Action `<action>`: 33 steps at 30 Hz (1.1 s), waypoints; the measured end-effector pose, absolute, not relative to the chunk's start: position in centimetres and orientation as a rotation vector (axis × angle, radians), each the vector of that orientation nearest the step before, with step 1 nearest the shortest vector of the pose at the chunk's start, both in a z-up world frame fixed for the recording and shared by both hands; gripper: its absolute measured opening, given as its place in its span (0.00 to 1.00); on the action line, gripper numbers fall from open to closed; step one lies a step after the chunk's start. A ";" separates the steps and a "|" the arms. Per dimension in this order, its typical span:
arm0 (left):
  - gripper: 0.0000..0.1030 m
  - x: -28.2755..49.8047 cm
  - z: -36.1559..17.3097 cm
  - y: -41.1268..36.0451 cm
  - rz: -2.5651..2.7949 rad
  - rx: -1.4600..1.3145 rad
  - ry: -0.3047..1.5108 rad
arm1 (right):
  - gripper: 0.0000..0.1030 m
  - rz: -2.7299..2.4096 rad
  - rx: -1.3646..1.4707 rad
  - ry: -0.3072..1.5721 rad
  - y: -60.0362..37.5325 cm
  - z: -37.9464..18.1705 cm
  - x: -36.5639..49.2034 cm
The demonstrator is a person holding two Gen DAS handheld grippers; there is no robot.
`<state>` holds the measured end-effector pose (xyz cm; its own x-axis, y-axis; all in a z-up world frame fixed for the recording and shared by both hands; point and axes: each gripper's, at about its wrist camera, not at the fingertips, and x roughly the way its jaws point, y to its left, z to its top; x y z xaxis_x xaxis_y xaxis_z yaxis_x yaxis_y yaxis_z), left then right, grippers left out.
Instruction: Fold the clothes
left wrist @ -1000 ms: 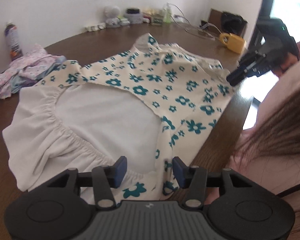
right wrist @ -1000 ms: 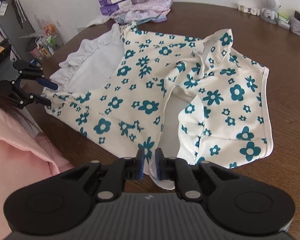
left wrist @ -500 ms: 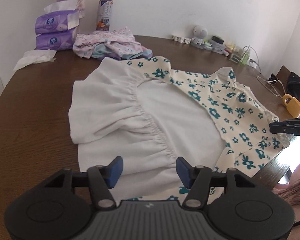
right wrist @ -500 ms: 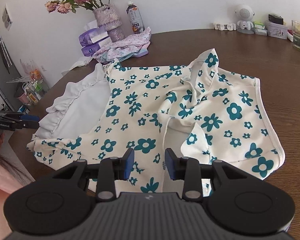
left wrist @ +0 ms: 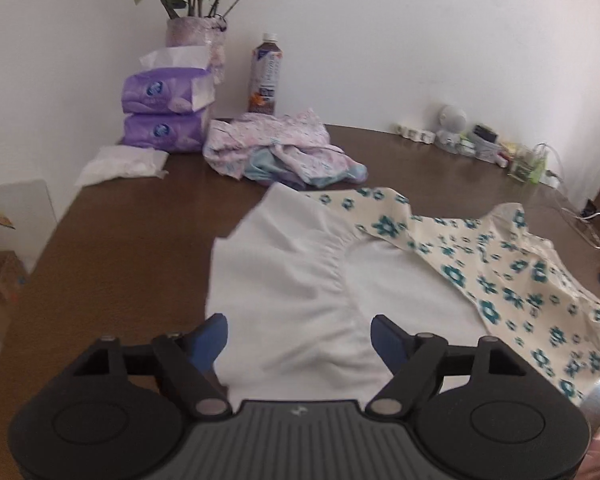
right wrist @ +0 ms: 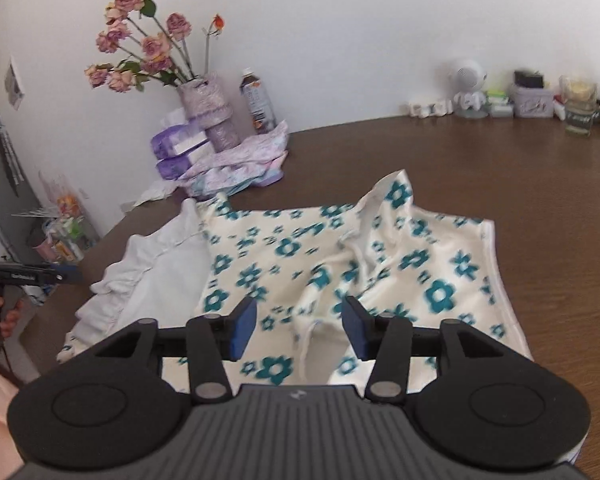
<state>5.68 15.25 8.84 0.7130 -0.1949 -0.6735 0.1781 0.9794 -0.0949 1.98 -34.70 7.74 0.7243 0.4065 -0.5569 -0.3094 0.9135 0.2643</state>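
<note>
1. Both grippers, left [left wrist: 298, 336] and right [right wrist: 298, 332], hover over the near edge, jaws opening, pinching nothing.
2. Dress [right wrist: 340, 264] lies spread on the table [right wrist: 540, 168], probably flattened for folding.
3. Other clothes [left wrist: 276, 152] wait far left.

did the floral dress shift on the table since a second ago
Cannot tell. Both cameras swung, so the dress only looks shifted; it lies spread beside the pink clothes pile, as before.
</note>
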 end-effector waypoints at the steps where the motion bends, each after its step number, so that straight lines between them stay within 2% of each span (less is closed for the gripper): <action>1: 0.76 7.2 8.7 15.3 -0.199 -0.026 0.759 | 0.52 0.356 0.152 0.653 -35.4 7.6 2.7; 9: 0.75 16.5 5.8 13.8 -0.115 0.090 0.867 | 0.54 0.140 0.185 0.739 -39.4 3.3 8.4; 12: 0.70 17.5 4.5 13.8 -0.105 0.111 0.898 | 0.54 0.127 0.181 0.760 -39.4 2.3 9.2; 15: 0.41 17.5 4.2 14.2 -0.136 0.080 0.887 | 0.55 0.122 0.165 0.773 -39.1 1.6 9.8; 16: 0.24 17.5 4.3 14.2 -0.137 0.085 0.882 | 0.57 0.124 0.160 0.769 -38.9 1.5 9.9; 17: 0.11 17.4 4.3 14.1 -0.139 0.087 0.879 | 0.60 0.125 0.154 0.767 -38.7 1.5 10.0; 18: 0.07 17.4 4.3 14.1 -0.143 0.085 0.877 | 0.61 0.128 0.148 0.765 -38.5 1.5 10.1; 22: 0.05 17.6 4.3 14.1 -0.130 0.113 0.853 | 0.66 0.128 0.090 0.754 -37.4 1.4 10.8; 33: 0.04 18.3 3.6 14.9 0.024 0.255 0.784 | 0.67 0.157 -0.031 0.747 -33.2 1.4 14.3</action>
